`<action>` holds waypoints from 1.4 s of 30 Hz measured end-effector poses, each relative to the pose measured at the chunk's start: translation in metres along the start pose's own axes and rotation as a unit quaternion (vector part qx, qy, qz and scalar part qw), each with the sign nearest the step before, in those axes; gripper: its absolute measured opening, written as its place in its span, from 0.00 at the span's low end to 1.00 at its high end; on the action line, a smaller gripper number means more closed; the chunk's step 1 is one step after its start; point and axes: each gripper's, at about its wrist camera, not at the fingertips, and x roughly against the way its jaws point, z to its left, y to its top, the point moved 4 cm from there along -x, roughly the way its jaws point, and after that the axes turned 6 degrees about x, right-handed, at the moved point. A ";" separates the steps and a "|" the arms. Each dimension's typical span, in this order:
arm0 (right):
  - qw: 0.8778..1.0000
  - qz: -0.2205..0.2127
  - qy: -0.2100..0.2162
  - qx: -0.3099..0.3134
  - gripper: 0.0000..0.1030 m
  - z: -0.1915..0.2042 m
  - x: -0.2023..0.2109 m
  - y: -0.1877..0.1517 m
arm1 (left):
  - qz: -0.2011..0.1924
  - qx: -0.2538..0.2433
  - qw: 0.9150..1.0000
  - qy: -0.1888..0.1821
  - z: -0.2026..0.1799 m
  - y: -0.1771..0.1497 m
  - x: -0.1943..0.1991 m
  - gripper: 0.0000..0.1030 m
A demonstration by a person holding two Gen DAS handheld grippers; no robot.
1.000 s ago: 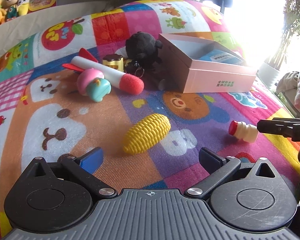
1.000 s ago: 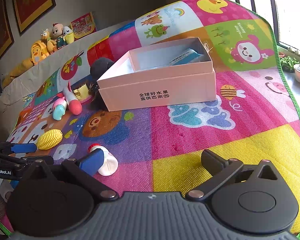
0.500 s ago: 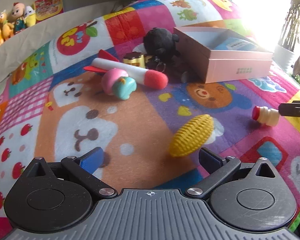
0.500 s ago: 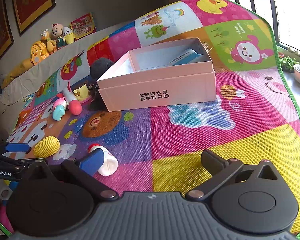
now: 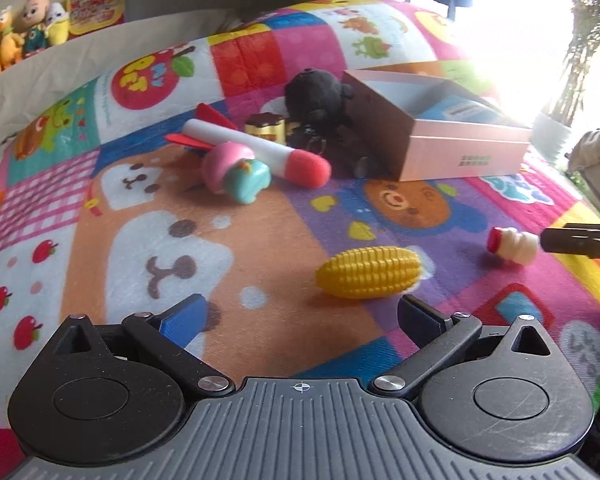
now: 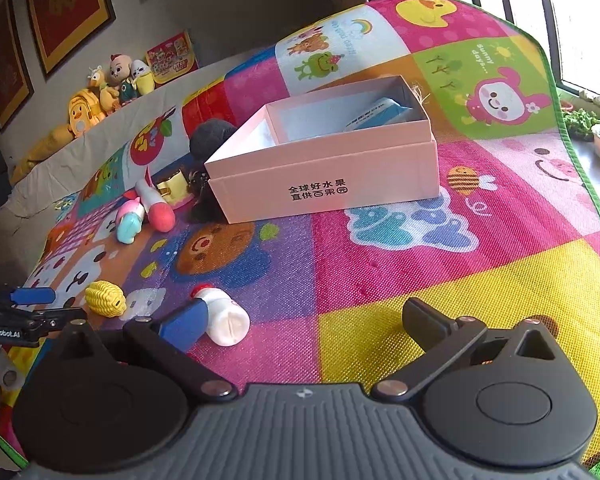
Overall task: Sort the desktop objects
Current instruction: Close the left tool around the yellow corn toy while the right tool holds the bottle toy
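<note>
Toy corn cob (image 5: pixel 369 272) lies on its side on the patchwork play mat (image 5: pixel 100 208), just ahead of the left gripper (image 5: pixel 300 316), whose fingers are spread wide with nothing between them. Right gripper (image 6: pixel 304 320) likewise spread wide, empty; a small white bottle with red cap (image 6: pixel 222 314) lies against its blue-padded left finger (image 6: pixel 184 326). Farther out: pink-and-teal toy (image 5: pixel 238 170) touching a foam rocket (image 5: pixel 260 148), black plush (image 5: pixel 320 98), then an open pink box (image 6: pixel 328 164) holding a blue-and-white packet (image 6: pixel 376 114).
</note>
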 end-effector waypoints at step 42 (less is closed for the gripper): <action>0.988 0.067 -0.032 0.138 0.51 0.074 -0.025 0.008 | -0.050 0.037 0.998 -0.001 -0.021 0.002 -0.021 0.86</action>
